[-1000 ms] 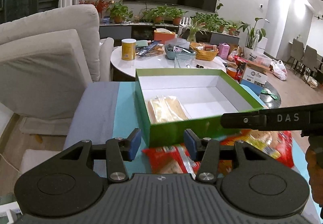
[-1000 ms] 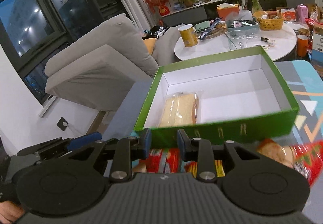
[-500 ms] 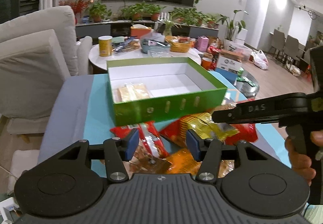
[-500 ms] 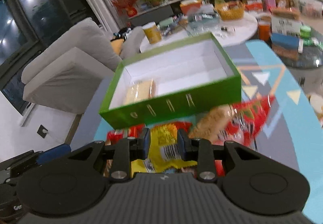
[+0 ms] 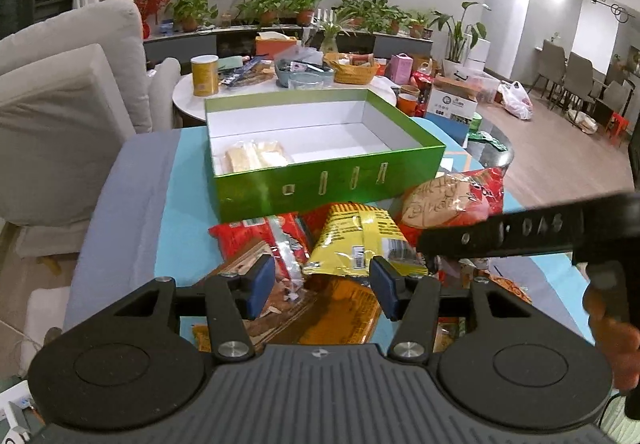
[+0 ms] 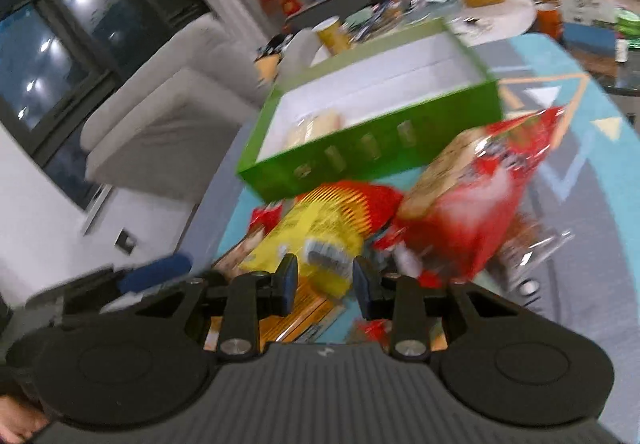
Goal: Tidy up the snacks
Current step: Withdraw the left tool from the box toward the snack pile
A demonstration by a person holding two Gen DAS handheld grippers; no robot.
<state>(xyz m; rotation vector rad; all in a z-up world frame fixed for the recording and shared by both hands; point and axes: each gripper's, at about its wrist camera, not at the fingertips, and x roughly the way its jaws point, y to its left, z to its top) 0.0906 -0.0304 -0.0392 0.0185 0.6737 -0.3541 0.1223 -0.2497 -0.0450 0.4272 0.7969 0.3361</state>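
Note:
A green box with a white inside stands on the teal table and holds one pale snack pack at its left end. In front of it lies a pile of snacks: a yellow bag, a big red biscuit bag and a red pack. My left gripper hovers open above the pile with nothing pressed between its pads. The right gripper is opening just over the near end of the yellow bag, pads clear of it. The red bag lies to its right.
A white sofa stands to the left. Behind the box is a round white table crowded with a yellow can, a basket and bowls. An orange packet lies under the left jaws. Cartons stand at the right.
Both grippers have drawn back from the box, so the snack pile now fills the foreground. Their jaws stand wider than before, and the right view has tilted.

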